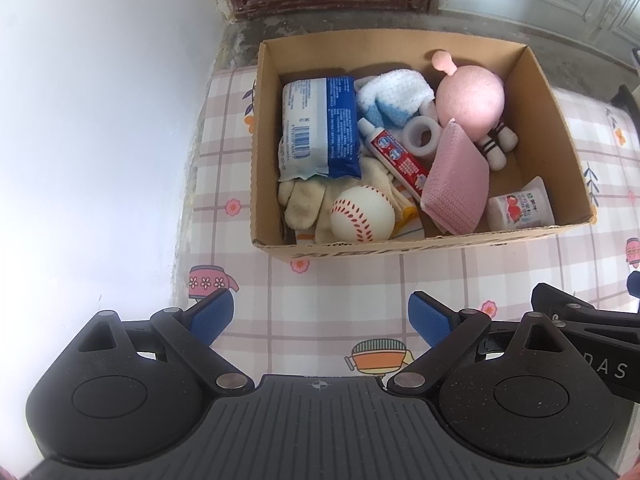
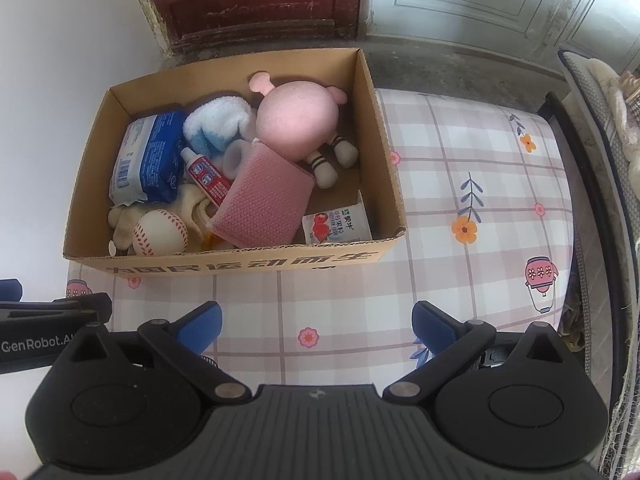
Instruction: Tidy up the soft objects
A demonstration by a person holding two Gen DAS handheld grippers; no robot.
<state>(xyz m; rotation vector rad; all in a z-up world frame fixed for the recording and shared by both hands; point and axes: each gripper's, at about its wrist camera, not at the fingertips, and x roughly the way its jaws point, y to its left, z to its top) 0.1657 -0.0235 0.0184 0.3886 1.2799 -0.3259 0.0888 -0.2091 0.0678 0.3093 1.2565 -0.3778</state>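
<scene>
A cardboard box [image 1: 560, 128] [image 2: 380, 128] stands on the checked tablecloth. Inside lie a pink plush doll [image 1: 470, 98] [image 2: 296, 120], a pink cloth [image 1: 456, 184] [image 2: 260, 200], a baseball [image 1: 362, 214] [image 2: 160, 232], a blue-white tissue pack [image 1: 320, 124] [image 2: 148, 156], a blue-white fluffy sock [image 1: 394, 94] [image 2: 216, 120], a toothpaste tube [image 1: 396, 154] [image 2: 206, 176], cream gloves [image 1: 304, 200] [image 2: 120, 220], a white ring [image 1: 424, 134] [image 2: 236, 158] and a small strawberry packet [image 1: 520, 208] [image 2: 336, 226]. My left gripper [image 1: 320, 316] and right gripper [image 2: 316, 322] are open and empty, in front of the box.
The tablecloth [image 1: 340, 300] [image 2: 480, 200] covers the table around the box. A white wall [image 1: 80, 120] is at the left. A red door [image 2: 256, 0] stands behind. A dark chair edge [image 2: 580, 152] is at the right. The right gripper's body [image 1: 592, 320] shows beside my left one.
</scene>
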